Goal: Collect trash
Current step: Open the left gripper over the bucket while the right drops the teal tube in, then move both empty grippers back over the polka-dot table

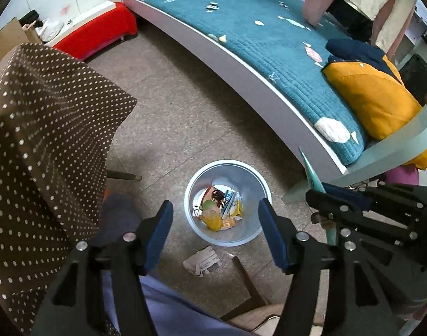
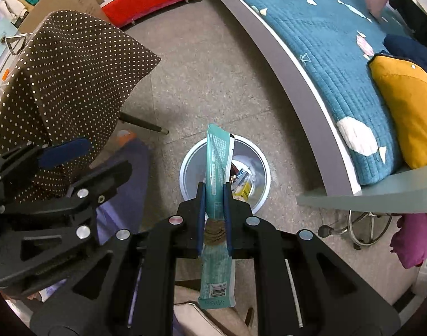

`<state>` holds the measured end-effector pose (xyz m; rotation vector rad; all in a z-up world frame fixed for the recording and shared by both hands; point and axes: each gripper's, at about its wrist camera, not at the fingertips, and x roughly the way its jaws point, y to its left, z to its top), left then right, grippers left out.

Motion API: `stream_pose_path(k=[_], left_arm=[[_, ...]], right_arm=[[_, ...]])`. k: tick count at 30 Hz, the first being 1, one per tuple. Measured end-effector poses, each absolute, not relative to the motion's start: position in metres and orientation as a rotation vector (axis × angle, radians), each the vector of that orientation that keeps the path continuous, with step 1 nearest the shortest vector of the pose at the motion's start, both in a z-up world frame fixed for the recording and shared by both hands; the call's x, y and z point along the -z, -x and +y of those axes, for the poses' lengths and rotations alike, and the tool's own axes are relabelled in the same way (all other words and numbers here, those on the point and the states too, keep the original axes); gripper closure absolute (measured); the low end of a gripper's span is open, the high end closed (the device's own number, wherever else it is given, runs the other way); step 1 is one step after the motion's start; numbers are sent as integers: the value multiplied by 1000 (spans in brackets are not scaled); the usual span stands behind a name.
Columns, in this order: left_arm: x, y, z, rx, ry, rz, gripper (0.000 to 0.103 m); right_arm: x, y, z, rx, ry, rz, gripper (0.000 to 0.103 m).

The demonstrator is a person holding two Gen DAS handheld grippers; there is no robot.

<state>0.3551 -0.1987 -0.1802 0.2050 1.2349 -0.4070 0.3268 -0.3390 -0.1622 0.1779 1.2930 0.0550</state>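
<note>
Left gripper (image 1: 215,232) with blue-padded fingers spread wide and empty above a round white bin (image 1: 252,179) of crumpled wrappers, creased paper scrap (image 1: 202,260) on speckled floor, right gripper (image 2: 215,196) clamped on a long teal foil wrapper (image 2: 217,165) over the bin's rim (image 2: 265,168)

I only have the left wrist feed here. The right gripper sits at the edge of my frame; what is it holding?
Observer: The right gripper is shut on a teal wrapper.
Operator: Where is it relative to the bin?
Observer: In the right wrist view the wrapper's upper end overlaps the white bin rim.
Operator: Any print on the wrapper?
Observer: A barcode near its lower end.
Operator: And the left gripper?
Observer: The left gripper is open and holds nothing.
</note>
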Motion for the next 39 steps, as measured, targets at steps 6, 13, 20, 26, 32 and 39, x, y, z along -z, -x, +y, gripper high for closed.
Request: stream_pose_path(k=[6, 13, 20, 26, 32, 39], left_arm=[[180, -355, -175, 357, -194, 1238, 37], [178, -355, -167, 341, -182, 1235, 37], [175, -353, -166, 338, -182, 1225, 37], [171, -351, -167, 337, -179, 1218, 37], [157, -348, -165, 347, -172, 1188, 37], [128, -340, -159, 361, -152, 1119, 35]], right_arm=[[160, -343, -332, -31, -163, 1271, 83], [156, -345, -325, -22, -125, 1255, 50], [160, -340, -326, -31, -130, 1276, 50], [154, -336, -330, -26, -132, 1267, 50], [137, -332, -332, -26, -137, 1231, 50], [109, -329, -327, -41, -138, 1165, 50]])
